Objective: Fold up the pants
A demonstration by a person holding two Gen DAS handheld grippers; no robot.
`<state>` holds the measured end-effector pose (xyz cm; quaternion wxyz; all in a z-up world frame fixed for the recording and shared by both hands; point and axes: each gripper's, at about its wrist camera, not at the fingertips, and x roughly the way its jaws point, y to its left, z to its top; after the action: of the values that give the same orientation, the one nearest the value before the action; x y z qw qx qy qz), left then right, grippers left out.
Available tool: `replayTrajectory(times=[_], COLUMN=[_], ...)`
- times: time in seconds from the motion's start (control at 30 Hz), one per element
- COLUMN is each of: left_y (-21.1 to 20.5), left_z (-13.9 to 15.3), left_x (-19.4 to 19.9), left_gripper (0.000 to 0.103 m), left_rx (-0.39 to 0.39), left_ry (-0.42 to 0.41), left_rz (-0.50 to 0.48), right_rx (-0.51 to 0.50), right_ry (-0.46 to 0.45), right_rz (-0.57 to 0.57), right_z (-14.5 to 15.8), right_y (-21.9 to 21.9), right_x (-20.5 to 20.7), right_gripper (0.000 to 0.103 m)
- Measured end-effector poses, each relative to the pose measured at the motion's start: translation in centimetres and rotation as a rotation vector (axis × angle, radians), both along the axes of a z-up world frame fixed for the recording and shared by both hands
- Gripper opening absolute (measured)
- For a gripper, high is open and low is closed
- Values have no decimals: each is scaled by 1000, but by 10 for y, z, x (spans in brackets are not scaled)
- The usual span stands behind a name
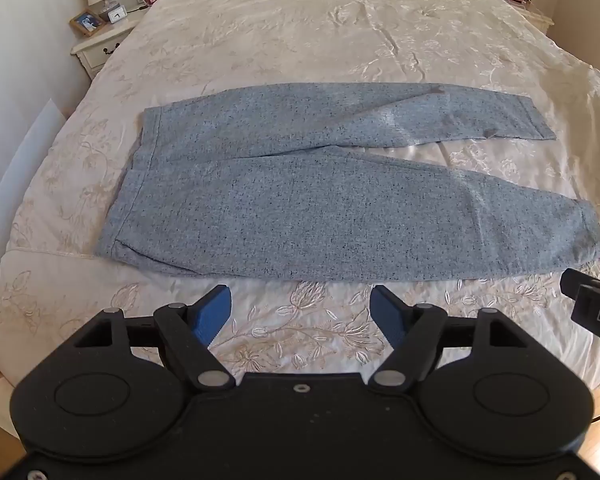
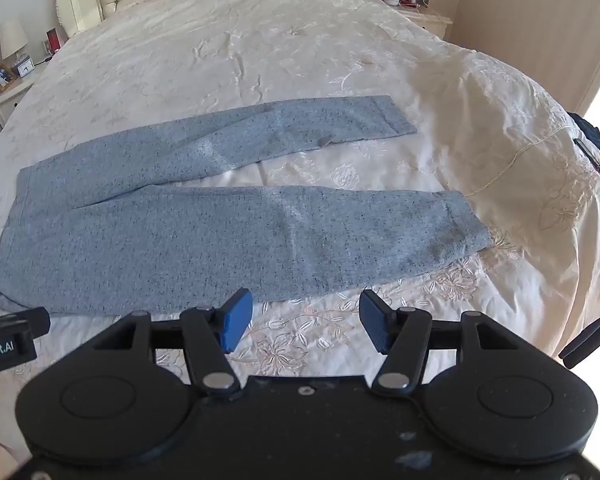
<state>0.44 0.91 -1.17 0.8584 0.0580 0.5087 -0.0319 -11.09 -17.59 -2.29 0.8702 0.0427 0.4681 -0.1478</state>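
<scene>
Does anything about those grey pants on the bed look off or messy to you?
Mostly tidy: the pants lie flat on the bedspread, legs splayed apart. A few small dark marks show on the far leg, possibly stains. Both the left gripper and right gripper have jaws open, holding nothing.

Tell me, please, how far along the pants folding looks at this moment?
Done: the grey pants lie spread flat on the bed, waistband to the left, both legs apart in a V. In hand: nothing; the left gripper and right gripper are both open above the bedspread, short of the near leg. Left: every fold, probably starting by laying one leg over the other.
</scene>
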Motion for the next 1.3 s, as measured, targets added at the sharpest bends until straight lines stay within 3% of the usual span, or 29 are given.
replayTrajectory(times=[0.47,1.3], left_y=[-6,-2], left_z=[-2,-15], left_x=[3,21], left_gripper=[77,77], left_rx=[13,24], left_ry=[15,46], left_rz=[-12,-26], right_rx=[-13,-33], right_ry=[-12,18], right_rz=[-14,35], right_z=[7,-11], right_y=[8,17], right_x=[2,19], right_gripper=[62,62])
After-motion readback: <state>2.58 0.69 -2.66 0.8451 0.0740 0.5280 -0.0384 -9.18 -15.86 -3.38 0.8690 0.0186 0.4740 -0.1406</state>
